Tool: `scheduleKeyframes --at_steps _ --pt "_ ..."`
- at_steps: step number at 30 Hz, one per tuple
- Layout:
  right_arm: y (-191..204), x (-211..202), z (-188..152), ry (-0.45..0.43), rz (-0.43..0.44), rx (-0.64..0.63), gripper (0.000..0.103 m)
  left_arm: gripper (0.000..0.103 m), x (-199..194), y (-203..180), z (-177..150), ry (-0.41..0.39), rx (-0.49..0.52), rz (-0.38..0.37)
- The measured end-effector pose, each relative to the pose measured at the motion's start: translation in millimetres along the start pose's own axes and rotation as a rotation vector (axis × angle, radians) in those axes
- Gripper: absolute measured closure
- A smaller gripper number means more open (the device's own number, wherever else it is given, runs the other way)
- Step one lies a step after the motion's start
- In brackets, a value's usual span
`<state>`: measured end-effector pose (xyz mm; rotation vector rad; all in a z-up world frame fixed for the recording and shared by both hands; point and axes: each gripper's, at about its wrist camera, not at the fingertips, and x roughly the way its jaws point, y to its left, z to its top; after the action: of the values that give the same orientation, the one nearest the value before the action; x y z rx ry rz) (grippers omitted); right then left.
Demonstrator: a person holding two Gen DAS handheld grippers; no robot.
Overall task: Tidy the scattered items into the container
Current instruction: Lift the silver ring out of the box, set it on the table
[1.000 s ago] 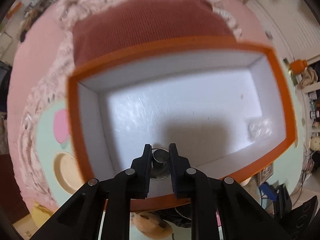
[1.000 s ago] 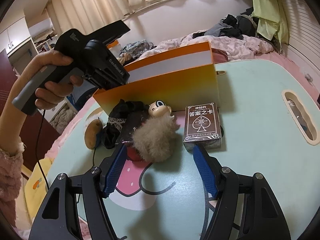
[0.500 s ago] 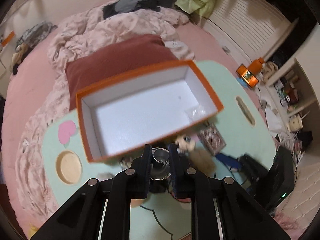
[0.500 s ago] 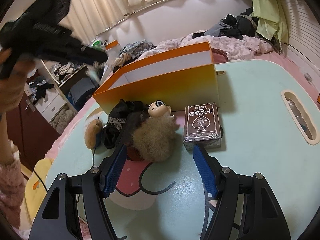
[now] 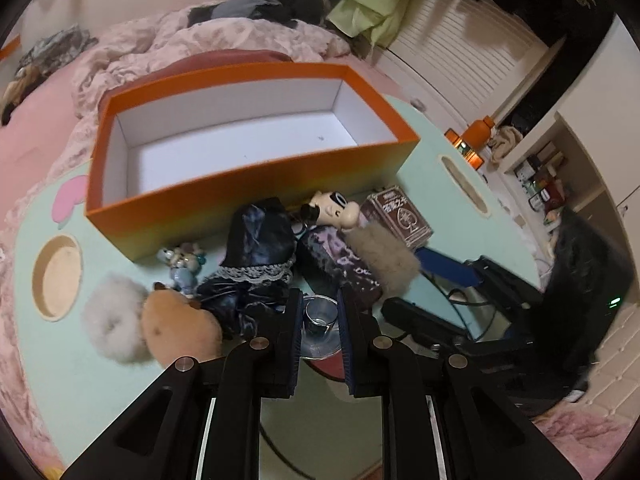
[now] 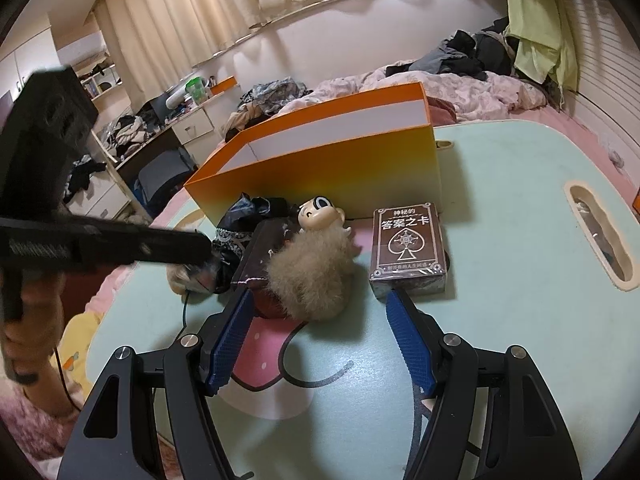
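- One second ago the left gripper (image 5: 319, 322) hung just over the white floor of the orange box (image 5: 256, 182); now it sits back over the mint table (image 5: 448, 208), the box at its 12 o'clock; its jaws are pressed on a small clear glass cup (image 5: 318, 316), which did not go in.
- Nothing shows on the box floor in this view; the scattered items lie outside along its near wall: dark lace-trimmed cloth (image 5: 256, 252), big-eyed doll head (image 5: 336, 210), brown card box (image 5: 400, 216), fluffy beige pompom (image 5: 384, 258), brown plush (image 5: 180, 330); the tidying looks barely begun.
- Right gripper (image 6: 320, 336) is unmoved, low over the table, fingers spread wide and holding nothing; pompom at its 12 o'clock, card box (image 6: 409, 246) at 1 o'clock, left tool crossing in from 9 o'clock.
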<state>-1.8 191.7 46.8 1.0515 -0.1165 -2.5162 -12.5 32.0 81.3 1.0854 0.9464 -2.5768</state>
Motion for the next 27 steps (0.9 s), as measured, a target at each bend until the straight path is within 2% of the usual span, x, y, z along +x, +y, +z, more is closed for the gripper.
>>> scheduleKeyframes --at_steps 6,9,11,15,16,17,20,24,27 --pt "-2 -1 0 -0.003 -0.005 0.001 0.034 0.086 9 -6 -9 -0.086 0.047 0.06" --pt "-2 -1 0 -0.004 -0.006 0.0 0.034 0.077 10 -10 -13 -0.13 0.079 0.091" --pt "-1 -1 0 -0.007 -0.009 -0.001 0.034 0.064 8 -13 -15 -0.148 0.106 0.093" --pt "-1 -2 0 -0.013 -0.017 -0.007 0.034 0.055 -5 -14 -17 -0.211 0.116 0.102" --pt "0 -2 1 -0.015 -0.021 -0.01 0.034 0.047 -10 -14 -18 -0.231 0.115 0.111" --pt "0 -3 1 -0.018 -0.024 -0.013 0.034 0.039 -15 -14 -20 -0.255 0.115 0.127" --pt "3 -7 5 -0.036 -0.053 -0.036 0.034 0.036 -25 -14 -24 -0.303 0.119 0.214" --pt "14 -19 17 -0.081 -0.125 -0.097 0.034 0.033 -25 -9 -26 -0.287 0.105 0.361" --pt "27 -26 42 -0.102 -0.227 -0.162 0.034 0.033 -25 -2 -27 -0.276 0.085 0.395"
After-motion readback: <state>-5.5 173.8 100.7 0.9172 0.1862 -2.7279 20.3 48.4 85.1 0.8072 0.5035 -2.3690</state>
